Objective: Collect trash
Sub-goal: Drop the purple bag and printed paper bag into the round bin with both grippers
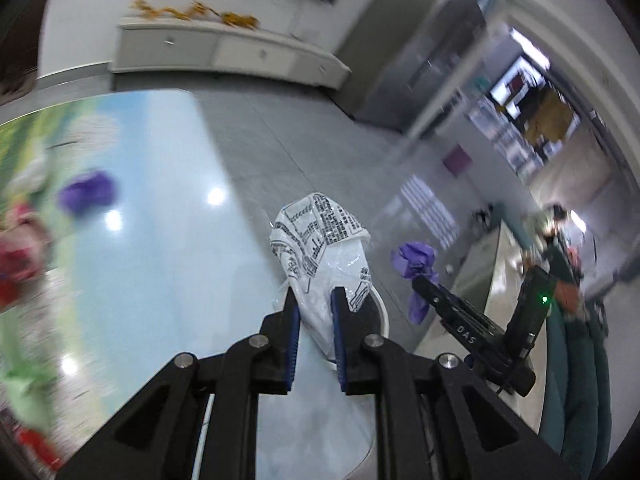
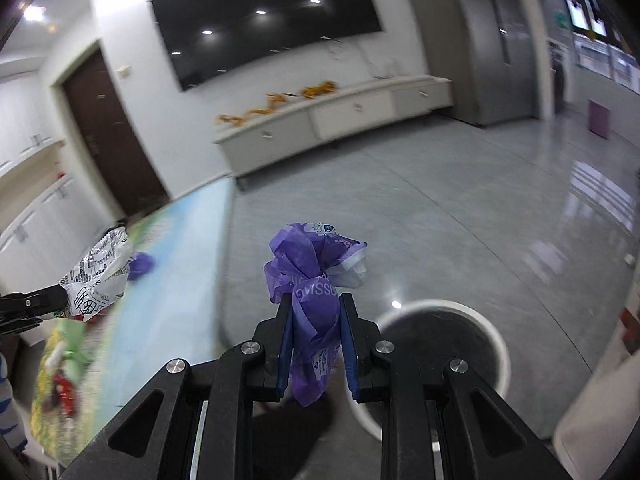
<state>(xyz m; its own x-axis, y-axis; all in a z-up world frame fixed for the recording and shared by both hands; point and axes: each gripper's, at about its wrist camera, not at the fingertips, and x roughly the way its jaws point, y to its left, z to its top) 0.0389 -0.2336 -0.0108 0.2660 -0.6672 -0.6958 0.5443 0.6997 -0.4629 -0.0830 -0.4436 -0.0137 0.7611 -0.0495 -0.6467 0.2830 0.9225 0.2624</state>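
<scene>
- The left tongs (image 1: 314, 312) are pinching a crumpled white wrapper with black print (image 1: 320, 240), which is held past the counter's rounded edge, just above the near rim of the bin.
- The right tongs (image 2: 314, 328) are pinching a crumpled purple wrapper (image 2: 312, 276), held in the air just beside the bin (image 2: 496, 344) and not yet over its mouth, as far as the right wrist view shows.
- The bin, a round white-rimmed container with a dark inside, stands on the grey floor (image 2: 440, 208) close to the counter's corner; what it already holds cannot be told.
- Neither piece has been dropped, so the current step is judged to be the carry to the bin, with both releases still to be made.
- More work is judged to remain: another purple scrap (image 1: 86, 192) lies on the counter (image 1: 168, 200) well away from the bin, and blurred red and green items are seen farther along that counter.
- Beyond the bin the floor lies open as far as the low white cabinet (image 2: 352, 120) on the wall, so free room is given on that side.
- The counter's edge lies close to the bin on one side and pale furniture stands close on the other, so the tongs have little room sideways.
</scene>
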